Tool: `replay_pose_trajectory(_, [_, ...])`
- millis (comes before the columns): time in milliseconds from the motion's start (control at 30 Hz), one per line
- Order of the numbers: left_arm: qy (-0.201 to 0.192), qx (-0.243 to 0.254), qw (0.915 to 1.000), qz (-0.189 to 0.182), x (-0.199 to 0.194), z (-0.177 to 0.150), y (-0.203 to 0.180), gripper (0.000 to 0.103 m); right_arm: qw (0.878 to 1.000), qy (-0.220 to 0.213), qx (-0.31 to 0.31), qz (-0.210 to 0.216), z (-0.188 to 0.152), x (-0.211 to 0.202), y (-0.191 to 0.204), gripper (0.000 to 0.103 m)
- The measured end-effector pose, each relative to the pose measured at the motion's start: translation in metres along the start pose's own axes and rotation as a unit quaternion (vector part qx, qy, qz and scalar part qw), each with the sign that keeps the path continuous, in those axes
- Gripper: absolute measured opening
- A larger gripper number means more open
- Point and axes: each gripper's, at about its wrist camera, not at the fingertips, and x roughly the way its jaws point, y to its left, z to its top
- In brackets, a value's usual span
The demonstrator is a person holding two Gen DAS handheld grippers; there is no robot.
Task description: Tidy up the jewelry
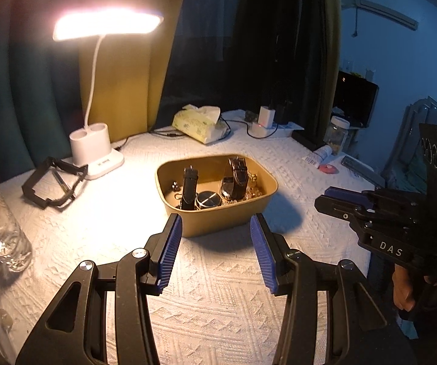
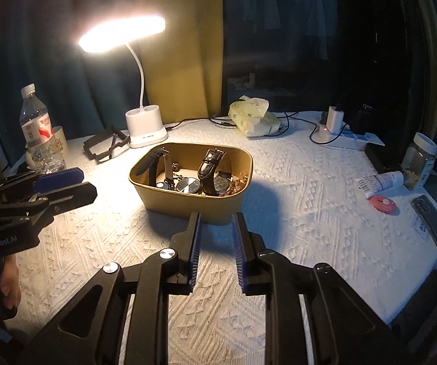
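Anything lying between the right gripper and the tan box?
No. In the right wrist view, only bare white cloth lies between the right gripper and the tan box.

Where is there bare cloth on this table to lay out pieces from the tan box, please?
The widest free patch is the white cloth right of the tan box, up to the pink disc and tube. Another lies between the box and the black frame by the lamp base. The back edge is crowded: tissue pack, cables, charger.
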Motion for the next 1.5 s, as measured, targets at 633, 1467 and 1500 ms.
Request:
replay_pose_trajectory(633, [-0.014, 0.015, 0.9998, 0.007, -0.017, 0.000, -0.008, 0.066, 1.000, -0.012, 0.002, -0.005, -0.004, -0.015, 0.000, 0.027])
replay_pose_trajectory(1467, [-0.019, 0.029, 0.9992, 0.020, -0.017, 0.002, -0.009, 0.066, 1.000, -0.013, 0.004, -0.001, -0.003, -0.012, 0.001, 0.029])
replay_pose_trajectory(1500, [-0.019, 0.030, 0.9992, 0.021, -0.017, 0.002, -0.010, 0.066, 1.000, -0.013, 0.003, -0.002, -0.003, -0.012, 0.001, 0.029])
